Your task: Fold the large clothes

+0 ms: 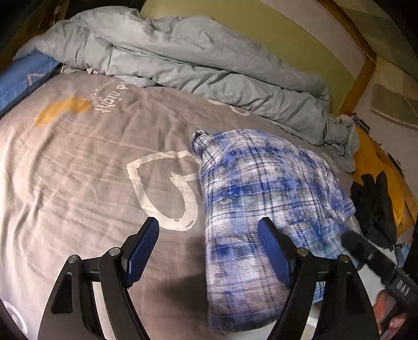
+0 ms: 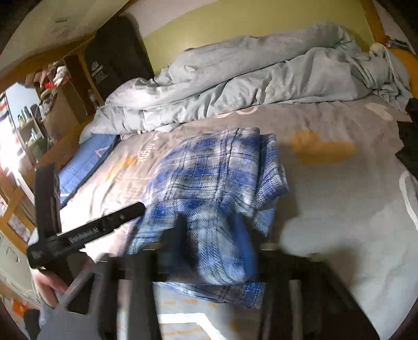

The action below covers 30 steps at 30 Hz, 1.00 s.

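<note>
Crumpled grey duvet (image 1: 183, 57) along the wall, black gloves (image 1: 375, 206) beside yellow cloth (image 1: 373, 157).

Bed (image 1: 78, 162) with grey printed sheet; crumpled grey duvet (image 1: 183, 60) along yellow-green wall (image 2: 235, 23). Wooden bed frame (image 1: 358, 81). Cluttered shelves (image 2: 44, 104) in bright daylight beside the bed.

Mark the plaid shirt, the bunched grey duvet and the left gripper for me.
plaid shirt (image 1: 263, 188), left wrist view, middle of the fabric
grey duvet (image 1: 183, 57), left wrist view, central folds
left gripper (image 1: 209, 230), left wrist view, between fingertips
</note>
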Each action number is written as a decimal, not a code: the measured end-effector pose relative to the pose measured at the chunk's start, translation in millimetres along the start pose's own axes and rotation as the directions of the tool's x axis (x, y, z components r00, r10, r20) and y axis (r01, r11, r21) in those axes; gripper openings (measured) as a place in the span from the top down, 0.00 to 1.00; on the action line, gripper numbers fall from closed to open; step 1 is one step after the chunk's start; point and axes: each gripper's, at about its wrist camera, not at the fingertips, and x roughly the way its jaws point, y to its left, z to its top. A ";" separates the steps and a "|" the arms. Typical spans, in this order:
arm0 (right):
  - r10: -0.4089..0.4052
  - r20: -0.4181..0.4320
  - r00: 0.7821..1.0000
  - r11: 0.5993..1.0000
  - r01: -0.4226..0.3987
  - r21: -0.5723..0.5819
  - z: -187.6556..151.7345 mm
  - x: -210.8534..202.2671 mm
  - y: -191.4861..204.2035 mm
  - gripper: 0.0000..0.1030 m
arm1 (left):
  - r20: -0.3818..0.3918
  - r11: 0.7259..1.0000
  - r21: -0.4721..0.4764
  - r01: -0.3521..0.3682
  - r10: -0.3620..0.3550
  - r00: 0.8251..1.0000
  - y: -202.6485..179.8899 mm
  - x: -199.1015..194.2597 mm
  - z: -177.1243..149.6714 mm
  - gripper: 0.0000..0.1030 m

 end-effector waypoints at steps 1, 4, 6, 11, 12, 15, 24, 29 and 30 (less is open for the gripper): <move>0.004 0.001 1.000 1.000 -0.004 -0.009 1.3 -5.9 0.2 0.91 | -0.003 1.000 -0.006 0.005 -0.005 1.000 0.5 -0.2 -0.7 0.22; 0.071 -0.003 0.998 0.995 -0.071 -0.065 3.6 -30.0 7.8 0.94 | 0.004 0.998 -0.028 0.052 -0.052 0.999 2.2 -3.6 -0.7 0.22; 0.071 0.004 0.997 0.990 -0.069 -0.124 2.3 -46.3 18.4 0.95 | 0.012 0.996 -0.037 0.077 -0.077 0.997 2.4 -6.2 1.3 0.22; -0.068 0.036 0.997 0.992 0.071 -0.105 -3.0 -45.9 9.1 0.86 | -0.008 0.998 -0.005 0.069 -0.069 0.998 -7.1 0.9 -0.6 0.22; -0.087 0.021 0.996 0.992 0.088 -0.094 -2.4 -37.3 2.2 0.82 | -0.019 0.998 0.006 0.062 -0.061 0.998 -10.4 4.5 -2.4 0.22; -0.066 0.016 0.998 0.998 0.066 -0.012 0.9 -23.4 -19.5 0.72 | -0.036 0.998 0.032 0.057 -0.055 0.998 -17.0 11.0 -5.4 0.22; -0.015 0.163 0.987 0.999 0.023 -0.046 3.7 -38.7 -18.1 0.49 | -0.046 0.996 0.072 0.049 -0.046 0.998 -25.7 12.0 -11.7 0.22; -0.156 -0.010 0.988 0.980 0.153 -0.123 -5.0 -5.0 -7.2 0.51 | -0.019 0.994 0.089 0.063 -0.062 0.998 -30.3 3.8 -12.5 0.22; -0.181 -0.009 0.983 0.979 0.179 -0.096 -5.5 -1.9 -12.6 0.51 | -0.014 0.994 0.096 0.059 -0.058 0.998 -31.7 2.8 -12.7 0.22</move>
